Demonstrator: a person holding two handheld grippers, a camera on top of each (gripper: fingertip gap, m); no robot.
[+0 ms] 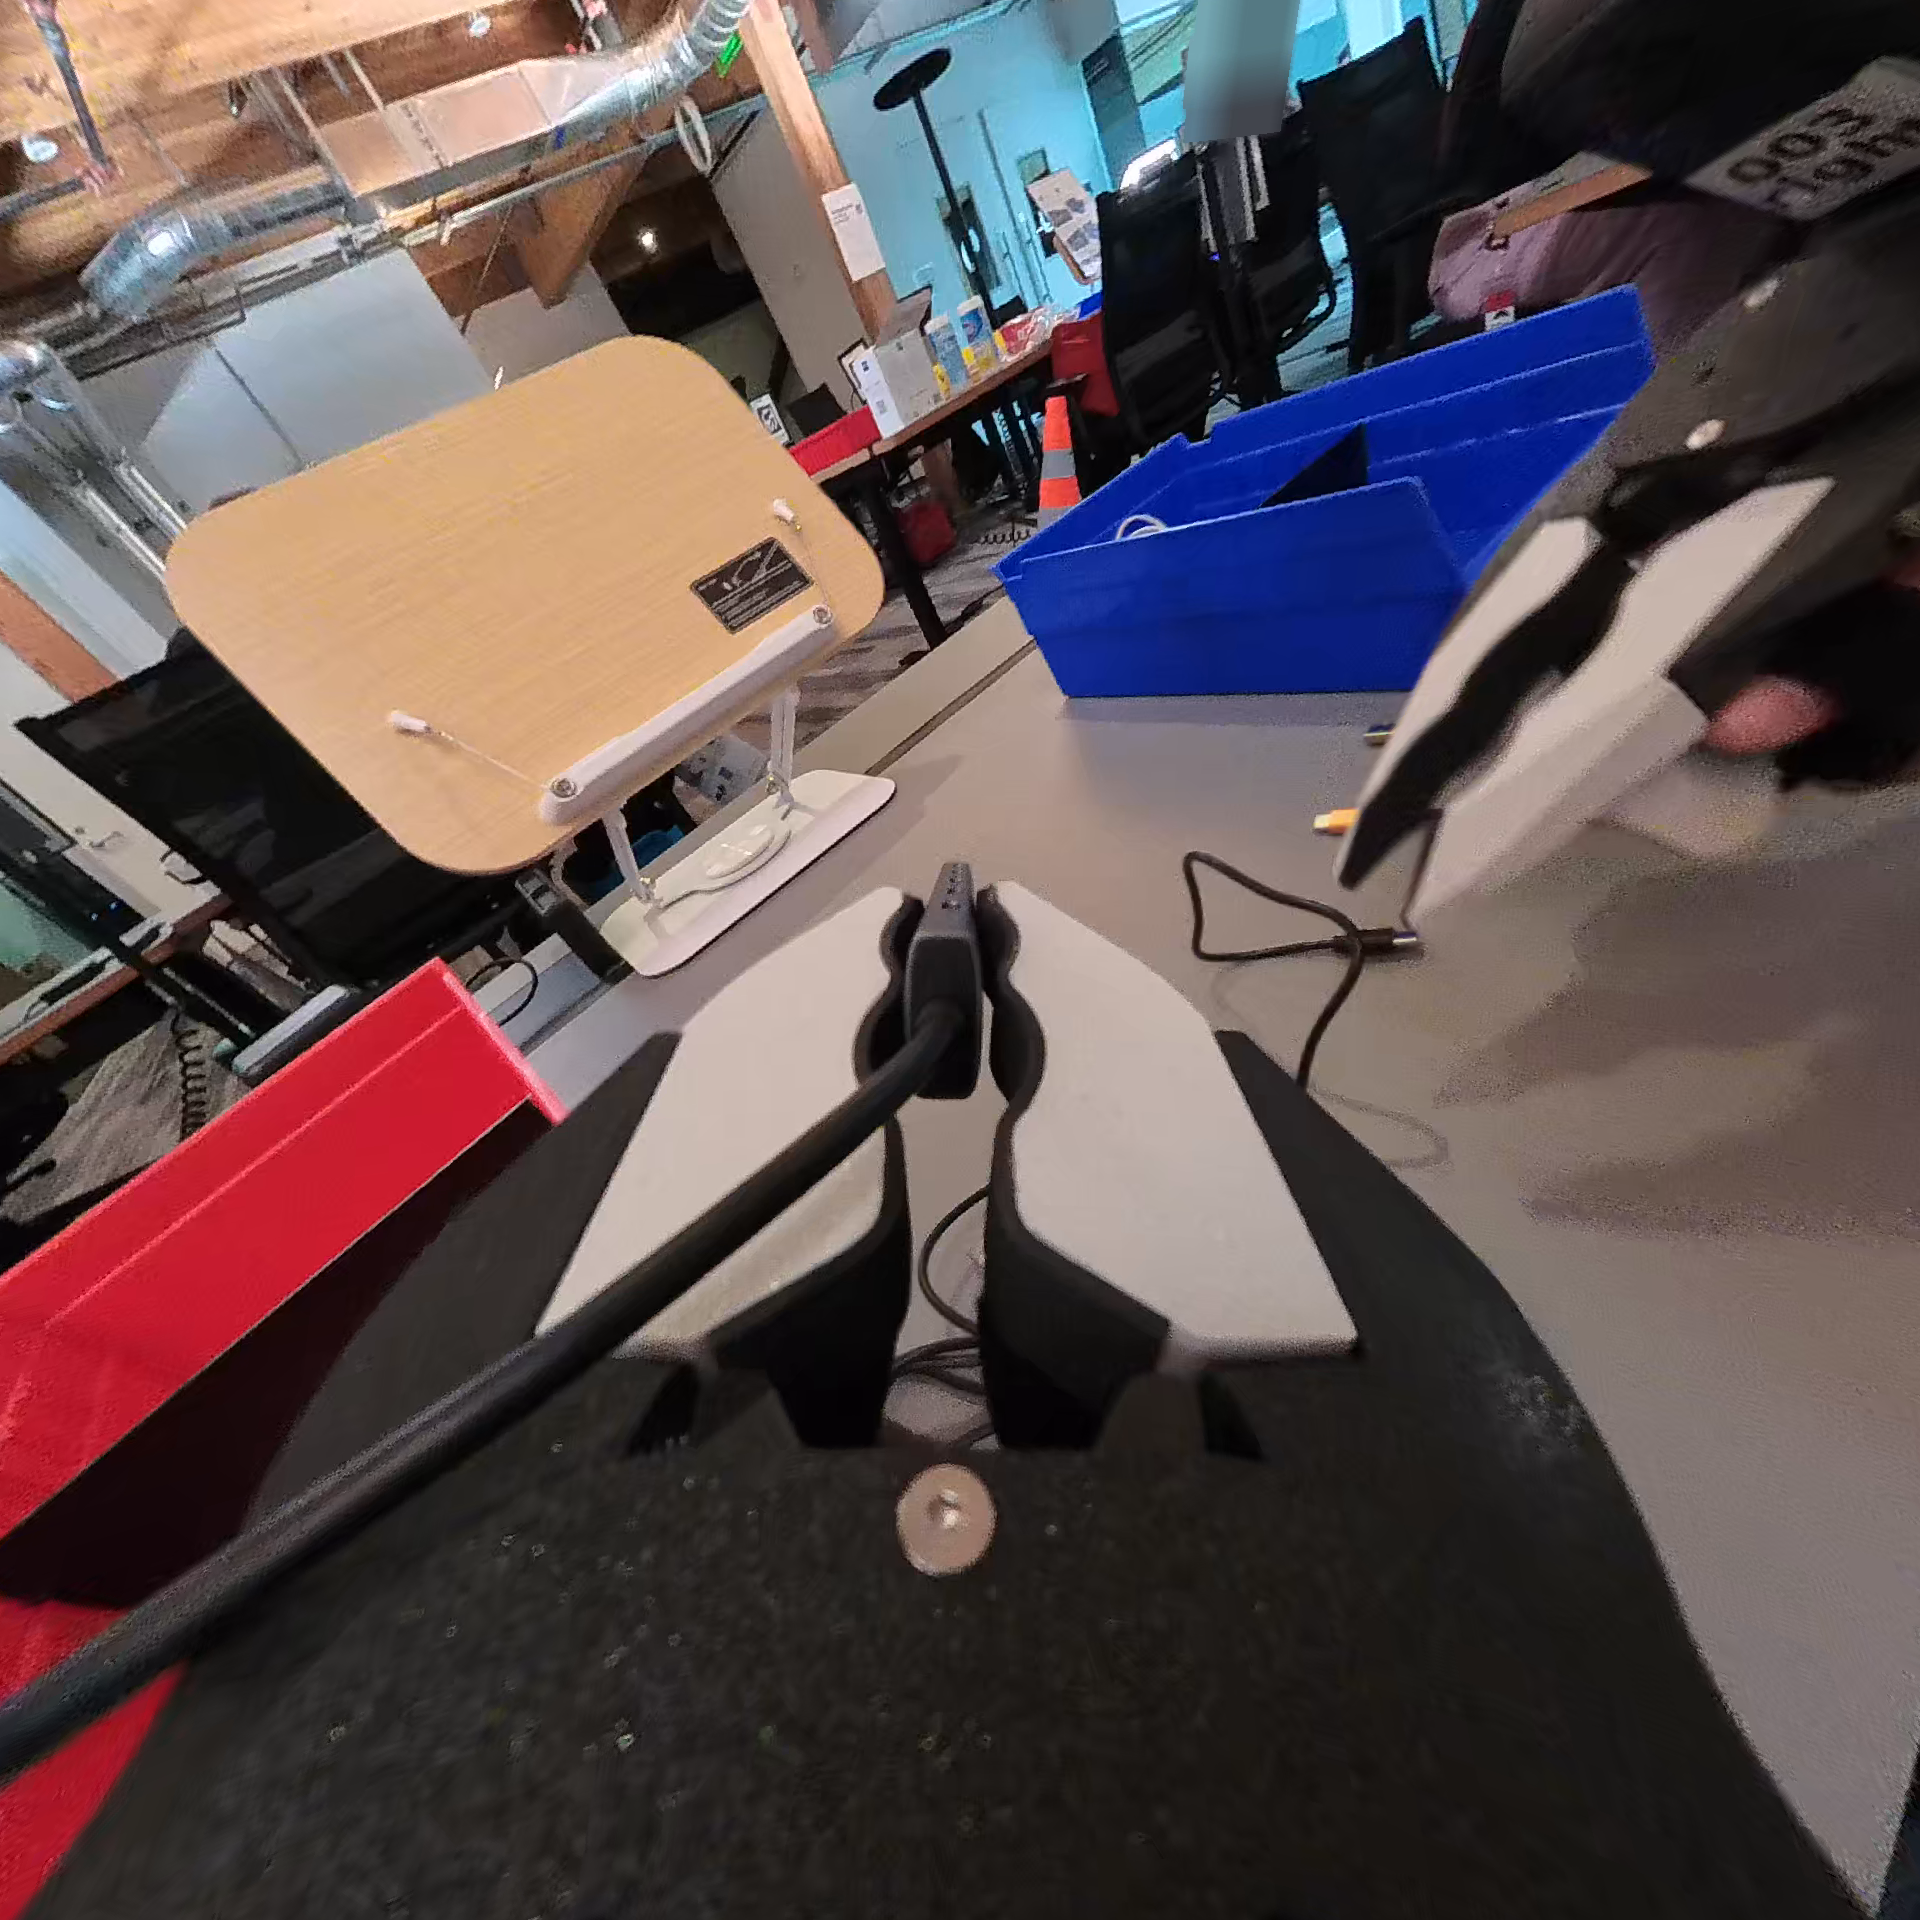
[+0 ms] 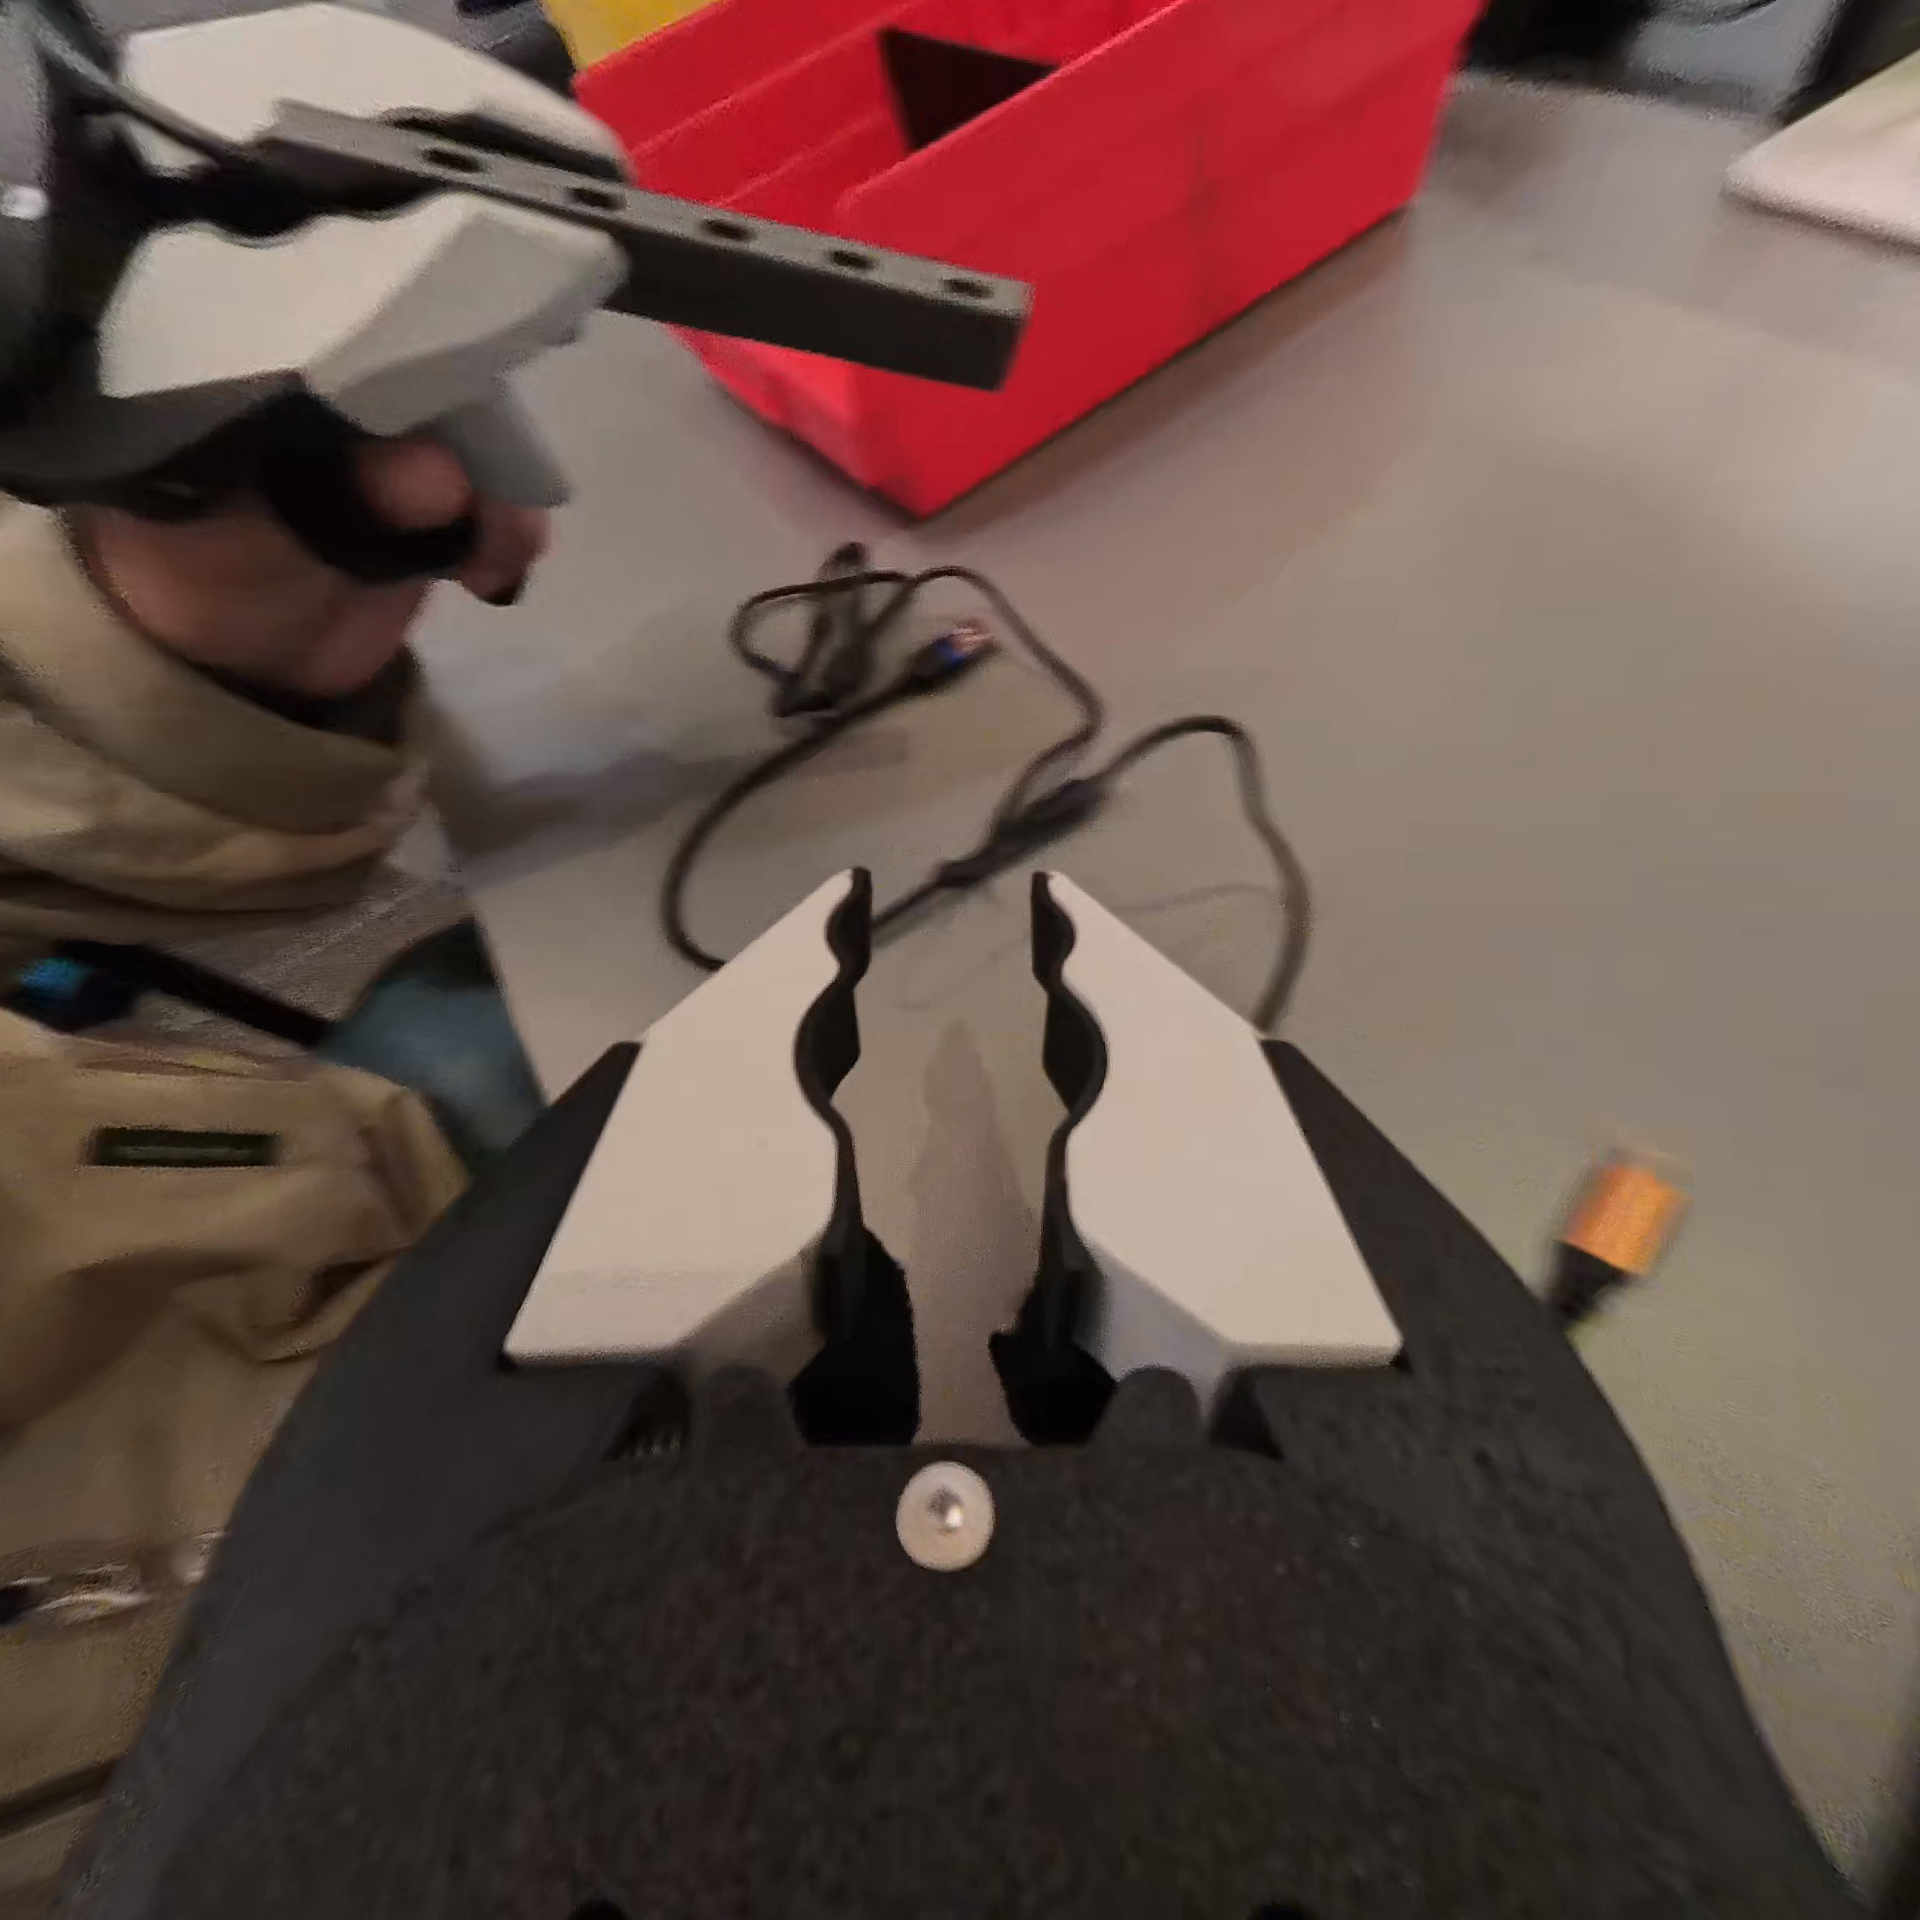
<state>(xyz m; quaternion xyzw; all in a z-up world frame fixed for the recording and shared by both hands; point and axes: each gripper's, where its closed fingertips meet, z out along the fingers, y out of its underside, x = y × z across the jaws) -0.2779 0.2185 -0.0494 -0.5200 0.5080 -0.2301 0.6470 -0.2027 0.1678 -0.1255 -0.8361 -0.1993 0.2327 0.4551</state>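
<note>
My left gripper [image 1: 951,904] is shut on a dark grey bar-shaped hub [image 1: 945,966] with a row of ports; its thick black cable [image 1: 623,1288] trails to the lower left. In the right wrist view the left gripper [image 2: 613,208] holds the hub [image 2: 831,291] in the air in front of a red bin [image 2: 1091,260]. My right gripper [image 2: 948,883] is open and empty, hovering over thin black cables [image 2: 1039,800] on the grey table [image 2: 1507,727]. It also shows in the left wrist view [image 1: 1392,873], above a cable end [image 1: 1382,940].
A blue bin [image 1: 1299,582] stands at the back right, the red bin [image 1: 260,1195] at the left. A wooden tilted stand [image 1: 520,603] sits on a white base behind. An orange and black battery [image 2: 1621,1216] lies at the right. A person's hand and beige sleeve [image 2: 208,779] are at the left. My hands' fingertips stand some 12 centimetres from each other.
</note>
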